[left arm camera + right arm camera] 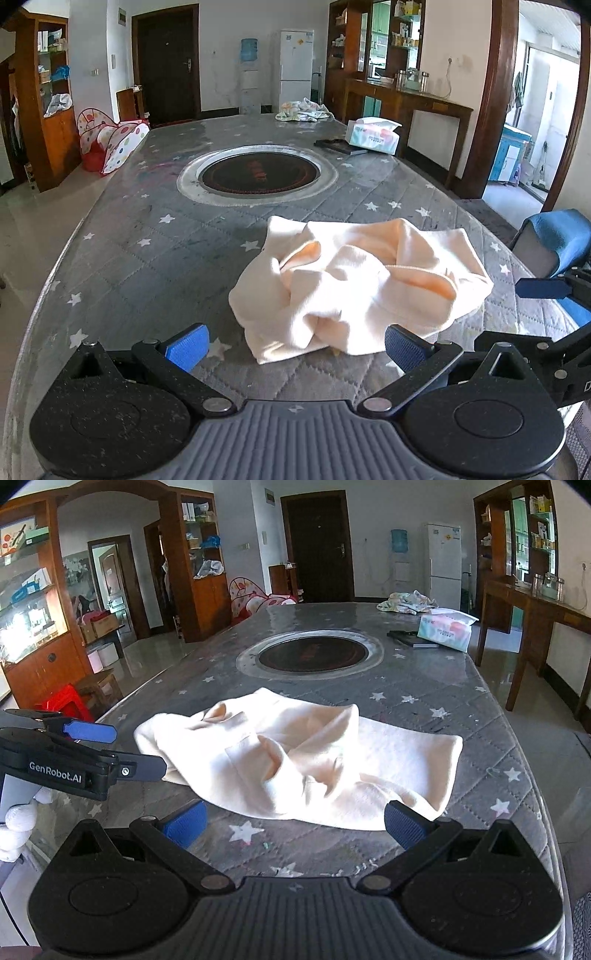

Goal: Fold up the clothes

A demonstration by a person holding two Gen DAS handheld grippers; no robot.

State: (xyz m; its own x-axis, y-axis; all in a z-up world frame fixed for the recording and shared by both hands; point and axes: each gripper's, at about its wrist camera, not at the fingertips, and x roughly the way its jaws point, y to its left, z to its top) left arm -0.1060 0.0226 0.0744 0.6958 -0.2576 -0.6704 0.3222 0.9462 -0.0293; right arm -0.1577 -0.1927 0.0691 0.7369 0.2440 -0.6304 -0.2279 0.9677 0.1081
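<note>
From the left wrist, a long counter (122, 236) is seen, covered in grey quilted cloth printed with white stars, with a round black hob (257, 174) ringed in metal set into its middle. A crumpled cream garment (354, 288) of soft knit lies near the close end, just ahead of the left gripper (295, 345), whose blue-padded jaws are spread wide and empty. A tissue pack (373, 134) and a white fridge (296, 70) are seen farther off. From the right wrist, the garment (306, 760) is shown rumpled on the counter (476, 738), between wooden shelving (33, 602) and a dark door (319, 546). The right gripper (295, 823) is held with jaws wide, gripping nothing.
</note>
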